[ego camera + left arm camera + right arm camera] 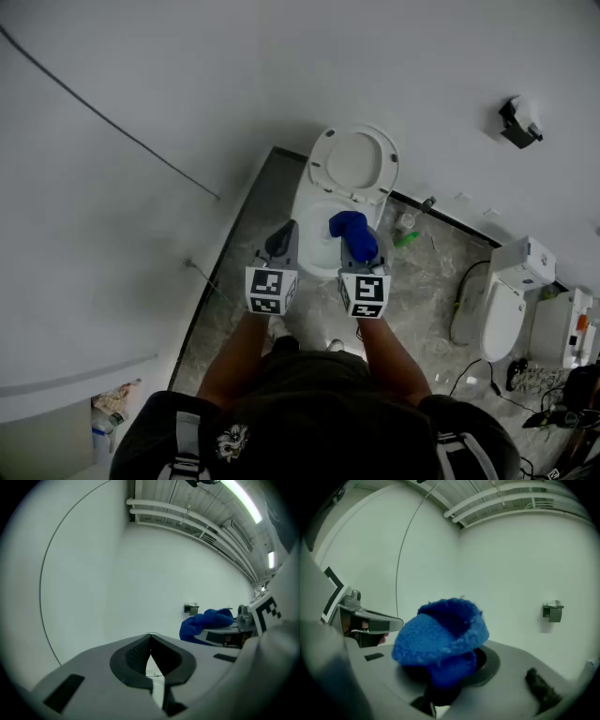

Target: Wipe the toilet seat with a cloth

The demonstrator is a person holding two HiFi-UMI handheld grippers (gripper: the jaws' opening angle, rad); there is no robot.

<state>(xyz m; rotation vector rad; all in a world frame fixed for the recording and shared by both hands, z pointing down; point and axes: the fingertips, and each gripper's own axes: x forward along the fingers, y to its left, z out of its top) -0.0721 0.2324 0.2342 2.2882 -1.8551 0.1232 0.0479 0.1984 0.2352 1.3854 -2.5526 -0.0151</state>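
Blue cloth held ready over the toilet, wiping not yet begun

Blue terry cloth (353, 234) bunches out of the right gripper (360, 255), whose jaws are clenched on its lower fold. It hangs above the right part of the bowl and, as far as I can tell, touches nothing. The left gripper (282, 240) has its jaws pressed together on nothing and hovers over the near left rim. The toilet seat (312, 223), which I take to be the white ring round the bowl, lies just beneath both, with the lid (353, 161) raised at the far side. To wipe well, I would tip the right gripper further down so that only the soft bunch meets the ring. Then keep the grip firm, sweep round the ring in one pass, and hold the left gripper clear.
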